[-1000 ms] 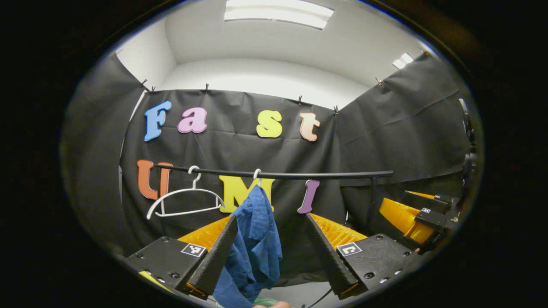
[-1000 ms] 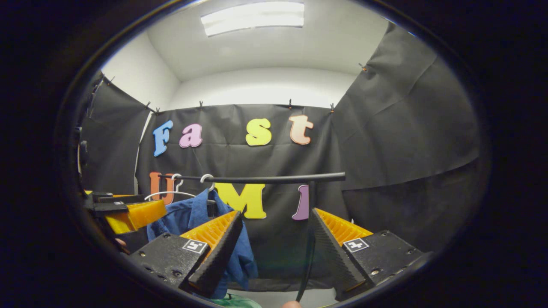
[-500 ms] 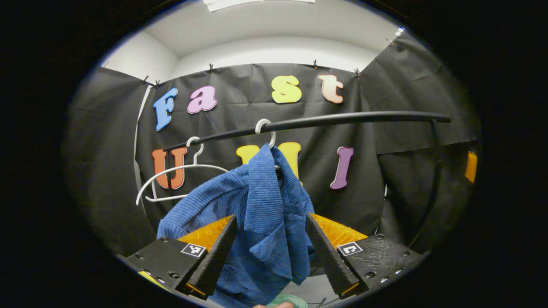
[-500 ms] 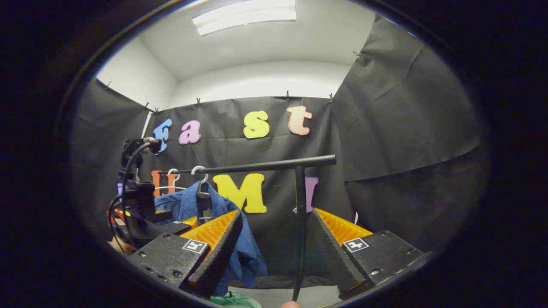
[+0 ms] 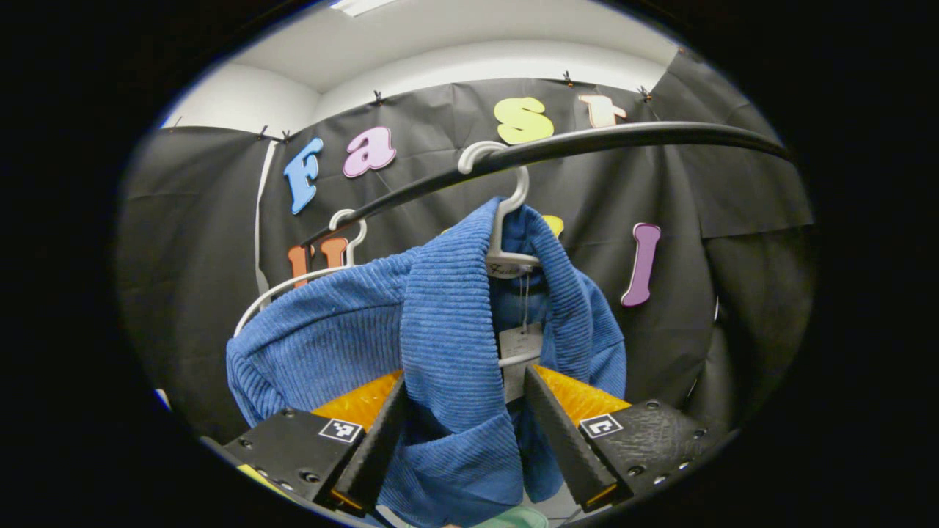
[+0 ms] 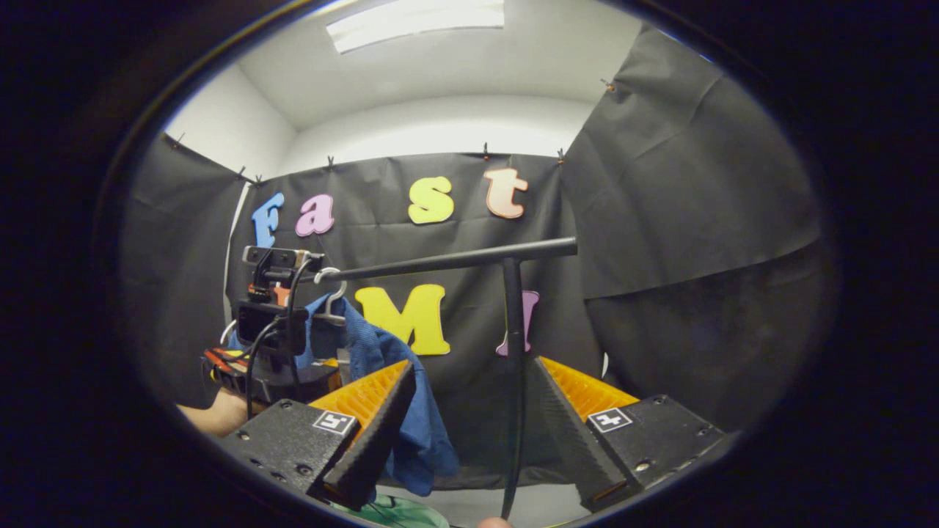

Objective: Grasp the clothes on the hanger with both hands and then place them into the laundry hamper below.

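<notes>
Blue ribbed garment [image 5: 447, 323] on hanger [image 5: 506, 220]

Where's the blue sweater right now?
In the left gripper view the blue sweater hangs on a white hanger from the black rail, a fold of it between the open fingers of the left gripper.

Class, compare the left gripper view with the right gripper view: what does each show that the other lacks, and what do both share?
Left gripper view: the blue sweater's ribbed knit up close between the open left claw, a paper tag hanging inside it, and an empty white hanger.

Right gripper view: the rail's upright post, a ceiling light, and the person's hand.

Both: the black rail, the sweater on its white hanger, and open claws.
</notes>
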Motion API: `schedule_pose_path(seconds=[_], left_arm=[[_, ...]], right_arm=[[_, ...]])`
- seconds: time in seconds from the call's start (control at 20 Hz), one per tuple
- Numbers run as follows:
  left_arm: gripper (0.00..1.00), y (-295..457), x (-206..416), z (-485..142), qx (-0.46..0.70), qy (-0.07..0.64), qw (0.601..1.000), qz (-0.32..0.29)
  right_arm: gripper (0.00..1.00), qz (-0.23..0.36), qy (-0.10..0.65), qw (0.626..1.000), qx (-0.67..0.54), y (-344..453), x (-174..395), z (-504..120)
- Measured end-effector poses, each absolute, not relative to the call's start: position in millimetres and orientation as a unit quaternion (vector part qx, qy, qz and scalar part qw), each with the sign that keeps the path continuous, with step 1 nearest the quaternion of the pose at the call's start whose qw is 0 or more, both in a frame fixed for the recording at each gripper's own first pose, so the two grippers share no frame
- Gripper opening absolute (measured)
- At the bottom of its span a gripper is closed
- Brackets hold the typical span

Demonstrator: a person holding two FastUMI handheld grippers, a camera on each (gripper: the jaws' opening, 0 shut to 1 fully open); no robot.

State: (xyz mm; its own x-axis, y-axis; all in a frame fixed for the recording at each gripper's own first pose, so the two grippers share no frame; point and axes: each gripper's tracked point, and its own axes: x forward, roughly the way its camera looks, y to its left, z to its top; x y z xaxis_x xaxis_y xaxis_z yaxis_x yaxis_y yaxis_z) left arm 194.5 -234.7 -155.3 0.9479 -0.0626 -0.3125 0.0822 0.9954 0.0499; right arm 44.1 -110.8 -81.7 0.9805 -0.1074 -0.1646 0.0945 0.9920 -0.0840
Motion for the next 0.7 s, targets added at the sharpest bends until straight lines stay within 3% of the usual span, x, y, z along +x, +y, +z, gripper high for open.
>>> schedule_pose_path(seconds=[0.25, 0.3, 0.35, 0.4, 0.45, 0.5, 0.65, 0.7], left_arm=[[0.74, -210, 201, -153, 0.036, 0.151, 0.986, -0.058], [0.63, -205, 206, -155, 0.039, 0.155, 0.985, -0.063], [0.41, -201, 207, -155, 0.042, 0.156, 0.984, -0.069], [0.40, -198, 208, -153, 0.042, 0.154, 0.984, -0.078], [0.24, -198, 208, -152, 0.040, 0.153, 0.983, -0.093], [0.29, -198, 205, -151, 0.037, 0.153, 0.982, -0.107], [0.29, -197, 199, -152, 0.033, 0.153, 0.979, -0.131], [0.24, -191, 203, -150, 0.044, 0.149, 0.980, -0.126]], right_arm=[[1.00, -0.021, 0.114, 0.993, -0.037, -54, 72, -127], [0.99, -0.012, 0.119, 0.992, -0.031, -42, 81, -137], [1.00, -0.005, 0.125, 0.992, -0.028, -31, 92, -146], [1.00, 0.003, 0.129, 0.991, -0.027, -19, 103, -156], [0.99, 0.008, 0.136, 0.990, -0.027, -8, 114, -167], [1.00, 0.014, 0.140, 0.990, -0.027, 3, 126, -178], [0.99, 0.019, 0.151, 0.988, -0.034, 30, 154, -211], [0.96, 0.023, 0.155, 0.987, -0.038, 35, 164, -221]])
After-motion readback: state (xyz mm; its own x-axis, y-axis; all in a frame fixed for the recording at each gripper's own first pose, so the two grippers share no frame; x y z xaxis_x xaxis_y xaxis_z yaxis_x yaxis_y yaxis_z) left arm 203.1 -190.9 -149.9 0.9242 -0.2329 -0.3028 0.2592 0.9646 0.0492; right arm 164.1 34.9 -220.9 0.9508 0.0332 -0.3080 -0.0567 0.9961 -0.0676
